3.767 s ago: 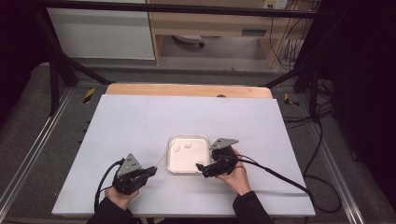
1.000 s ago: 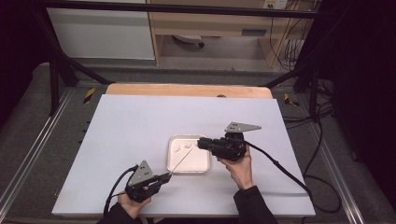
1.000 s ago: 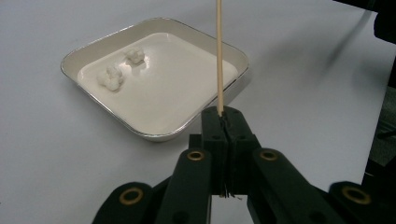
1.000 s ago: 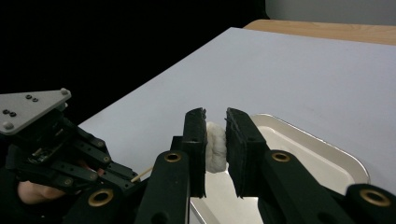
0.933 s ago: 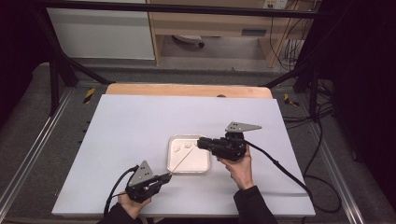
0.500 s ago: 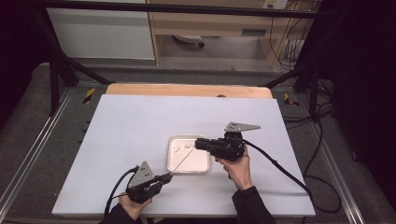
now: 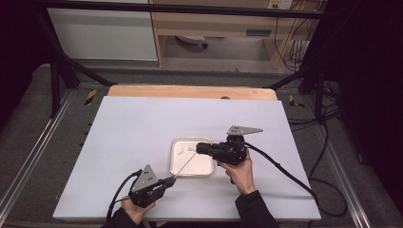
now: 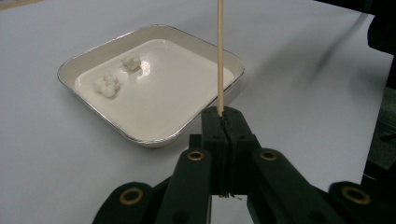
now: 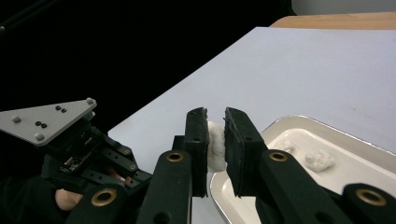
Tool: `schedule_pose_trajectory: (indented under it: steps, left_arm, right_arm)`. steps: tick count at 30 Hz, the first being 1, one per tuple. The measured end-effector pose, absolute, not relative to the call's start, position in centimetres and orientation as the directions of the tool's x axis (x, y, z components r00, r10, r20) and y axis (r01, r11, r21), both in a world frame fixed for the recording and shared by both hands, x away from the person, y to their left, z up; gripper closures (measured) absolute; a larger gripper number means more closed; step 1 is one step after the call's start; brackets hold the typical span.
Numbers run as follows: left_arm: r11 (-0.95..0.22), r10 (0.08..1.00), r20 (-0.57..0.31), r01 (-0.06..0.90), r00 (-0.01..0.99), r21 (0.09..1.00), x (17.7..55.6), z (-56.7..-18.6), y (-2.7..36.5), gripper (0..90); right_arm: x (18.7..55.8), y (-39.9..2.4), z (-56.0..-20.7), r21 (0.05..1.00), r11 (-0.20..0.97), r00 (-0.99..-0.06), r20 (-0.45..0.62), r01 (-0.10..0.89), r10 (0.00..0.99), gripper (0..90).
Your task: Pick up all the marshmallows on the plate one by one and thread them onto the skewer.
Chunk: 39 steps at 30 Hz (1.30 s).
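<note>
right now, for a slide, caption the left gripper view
Left gripper shut on a thin wooden skewer beside a white tray holding two white lumps.

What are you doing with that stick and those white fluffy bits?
A person holds a gripper in each hand over a white table. The left gripper is shut on a thin wooden stick that points toward the right gripper. The right gripper pinches a white fluffy lump above a shallow white square tray. Two more white lumps lie in the tray.
</note>
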<state>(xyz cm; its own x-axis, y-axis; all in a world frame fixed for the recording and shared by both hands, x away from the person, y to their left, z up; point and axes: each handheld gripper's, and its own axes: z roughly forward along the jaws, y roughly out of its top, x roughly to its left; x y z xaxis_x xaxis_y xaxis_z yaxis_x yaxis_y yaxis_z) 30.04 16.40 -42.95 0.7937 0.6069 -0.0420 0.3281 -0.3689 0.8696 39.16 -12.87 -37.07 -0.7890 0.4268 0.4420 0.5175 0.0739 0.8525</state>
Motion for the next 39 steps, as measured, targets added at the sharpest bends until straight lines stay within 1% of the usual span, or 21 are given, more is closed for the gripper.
schedule_pose_trajectory:
  steps: [14,39]
  left_arm:
    - [-0.345,0.625,-0.058,0.343,0.778,0.874,29.8,-43.2,16.2,88.3]
    - [-0.366,0.632,-0.036,0.340,0.774,0.866,29.7,-43.4,15.9,88.5]
  right_arm:
    - [38.5,-12.2,-37.5,0.859,0.033,-0.791,0.454,0.511,0.410,82.0]
    - [37.7,-11.3,-38.6,0.864,0.025,-0.806,0.459,0.504,0.373,82.1]
